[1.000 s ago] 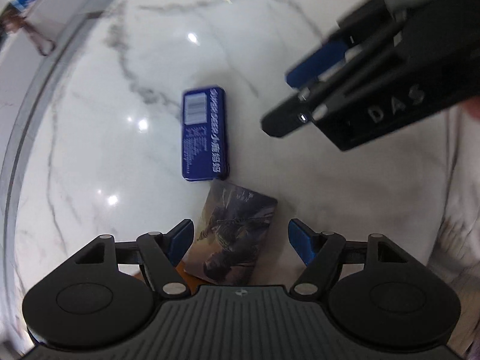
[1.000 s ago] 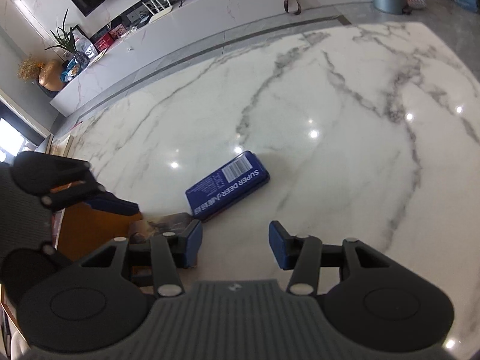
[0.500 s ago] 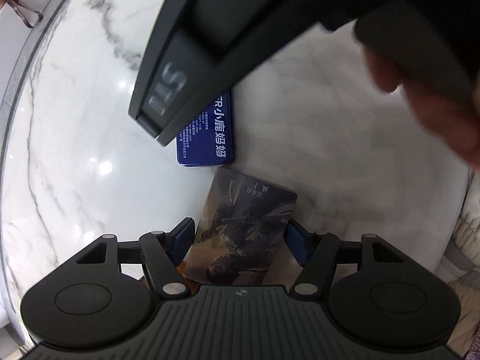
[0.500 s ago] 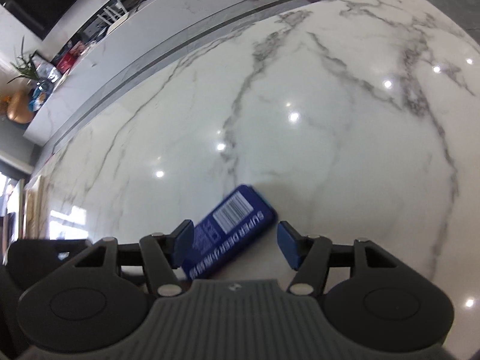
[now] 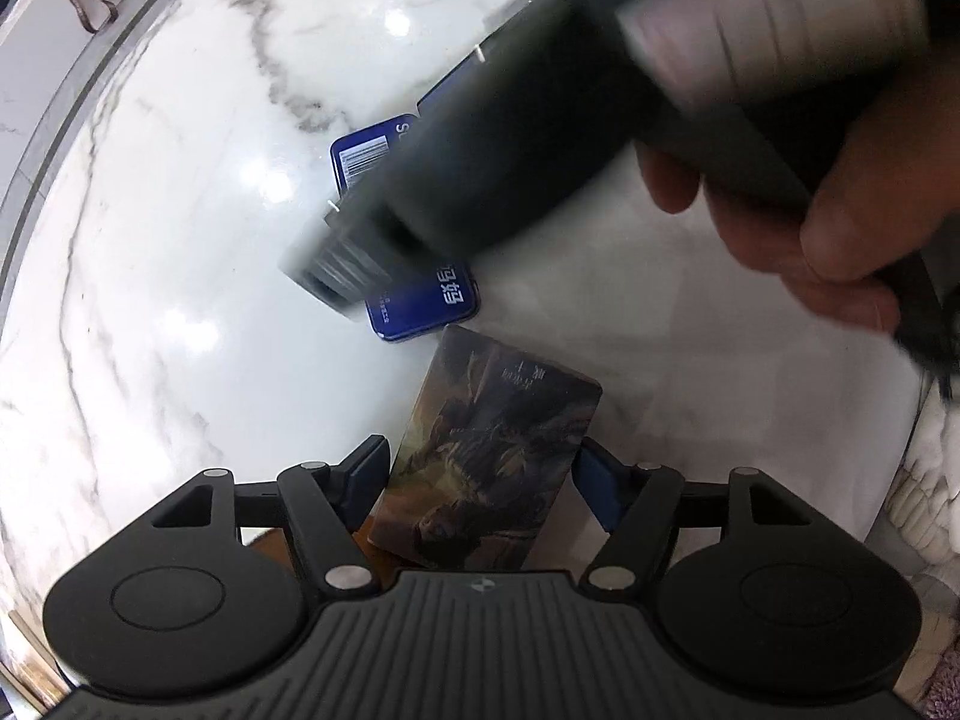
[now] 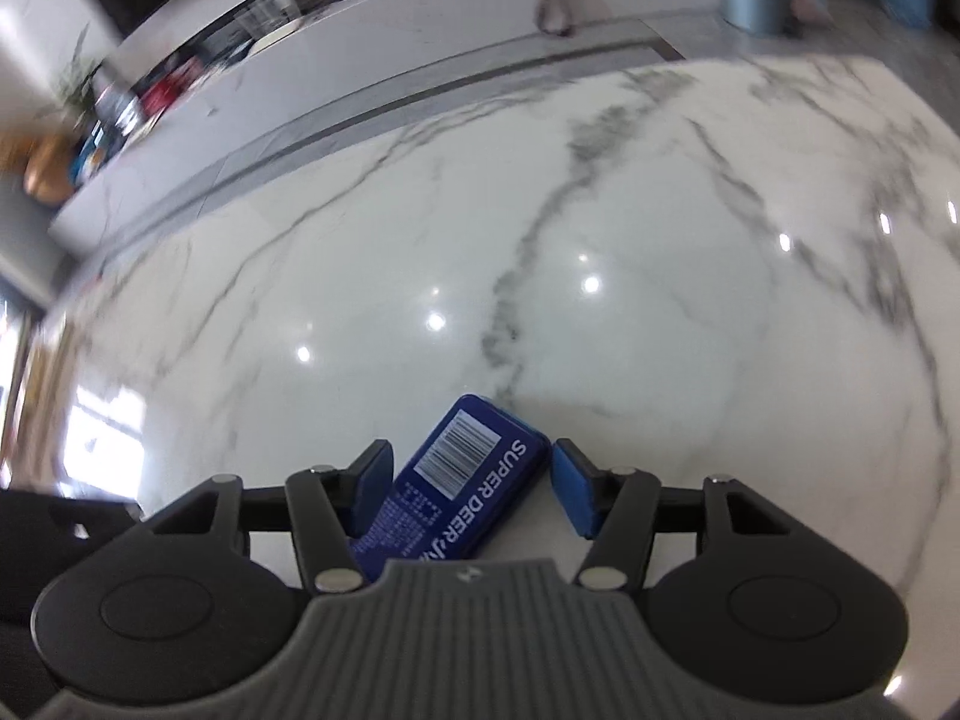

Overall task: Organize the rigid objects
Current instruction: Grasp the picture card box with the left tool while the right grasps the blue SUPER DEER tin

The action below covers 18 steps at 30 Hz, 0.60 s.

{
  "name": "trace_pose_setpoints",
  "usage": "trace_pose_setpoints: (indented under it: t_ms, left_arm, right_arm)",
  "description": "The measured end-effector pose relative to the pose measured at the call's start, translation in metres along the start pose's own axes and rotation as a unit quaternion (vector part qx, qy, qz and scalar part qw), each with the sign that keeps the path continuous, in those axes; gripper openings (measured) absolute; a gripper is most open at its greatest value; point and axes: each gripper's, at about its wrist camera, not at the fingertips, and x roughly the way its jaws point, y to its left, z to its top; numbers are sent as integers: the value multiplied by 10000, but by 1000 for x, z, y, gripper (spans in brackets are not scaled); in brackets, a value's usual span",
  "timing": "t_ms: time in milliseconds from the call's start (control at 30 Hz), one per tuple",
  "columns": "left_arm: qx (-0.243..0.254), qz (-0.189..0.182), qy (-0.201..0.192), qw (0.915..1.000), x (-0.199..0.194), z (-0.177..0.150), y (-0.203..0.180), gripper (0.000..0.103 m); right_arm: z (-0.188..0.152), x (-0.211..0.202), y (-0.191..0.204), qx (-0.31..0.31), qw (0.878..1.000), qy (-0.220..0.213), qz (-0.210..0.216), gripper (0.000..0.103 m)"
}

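Glossy white marble table (image 6: 630, 252); grey veins; long white counter (image 6: 360, 60) beyond.

Glossy white marble table (image 6: 630, 228) reflects ceiling lights; long white counter (image 6: 360, 54) behind.

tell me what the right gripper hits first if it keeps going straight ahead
Probably the blue tin: it already lies between the open right gripper fingers, angled across the gap. Beyond it, only bare marble table.
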Motion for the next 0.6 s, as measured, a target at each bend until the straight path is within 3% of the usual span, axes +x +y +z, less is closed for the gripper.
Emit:
trace_pose_setpoints:
  t_ms: [33,100,300,333,367,400,600]
  left_arm:
    - [-2,27,22,10000,1,-1,-1,80]
    - [-102,56,19,9999,1,0,-1,80]
    - [-80,158,104,9998,5,2,-7,80]
    - [-94,159,149,9997,6,3,-7,80]
    - [-128,158,213,9996,8,4,-7,81]
    - [-143,167,279,9994,10,5,-7,81]
    - [35,594,492,9970,15,14,-32,74]
  right_arm:
    - [-3,1,7,-445,9990,-24,-94,61]
    - [-8,-1,5,-695,9976,-64,8,61]
    - [-15,-14,-24,-734,9972,157,-14,57]
    - [-19,-18,-25,-939,9949,150,-325,44]
    - [-26,-20,-22,-1286,9887,117,-765,44]
    - [-31,-24,-26,-1330,9881,69,-772,44]
    - [-27,-44,-57,-382,9992,56,83,39]
